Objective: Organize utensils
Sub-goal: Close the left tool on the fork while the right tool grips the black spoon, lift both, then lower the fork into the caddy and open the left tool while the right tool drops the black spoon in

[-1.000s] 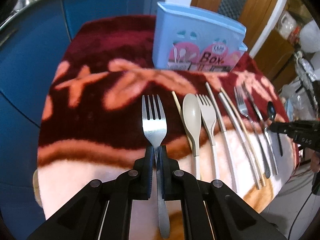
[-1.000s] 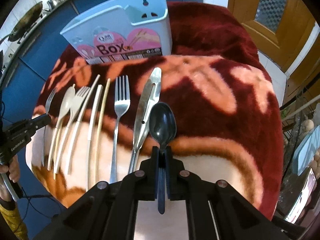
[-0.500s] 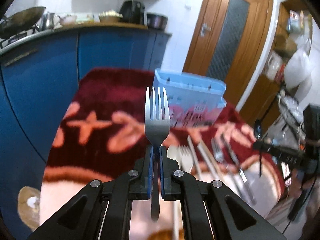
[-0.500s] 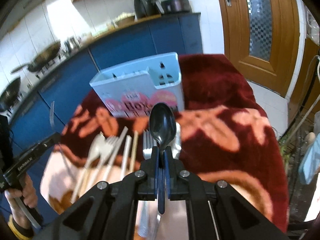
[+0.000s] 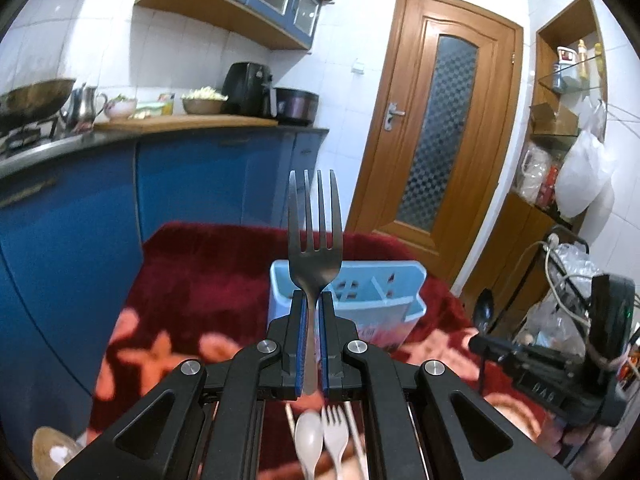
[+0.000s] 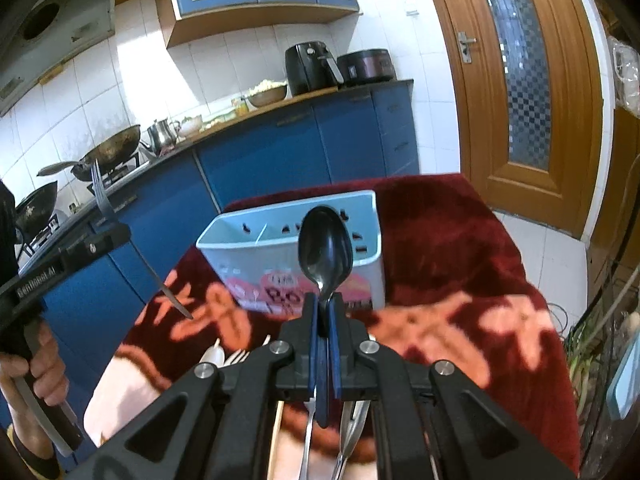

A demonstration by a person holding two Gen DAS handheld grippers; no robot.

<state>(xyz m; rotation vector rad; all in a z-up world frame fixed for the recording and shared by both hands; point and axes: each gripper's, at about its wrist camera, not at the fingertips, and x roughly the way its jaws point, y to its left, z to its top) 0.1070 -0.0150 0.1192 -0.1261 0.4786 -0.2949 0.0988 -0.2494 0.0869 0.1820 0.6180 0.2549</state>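
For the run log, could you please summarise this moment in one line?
left gripper: shut on steel fork | right gripper: shut on black spoon | both above light-blue plastic box

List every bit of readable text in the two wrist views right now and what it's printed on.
"GenRobot.AI", partly shaded: side of the left gripper, seen from the right wrist view.
"Bo": large letters on the pink label of the blue utensil box; the rest hides behind the right gripper.
Small print above it: too blurred to read.
Embossed marks on the right gripper's body in the left wrist view: not legible.
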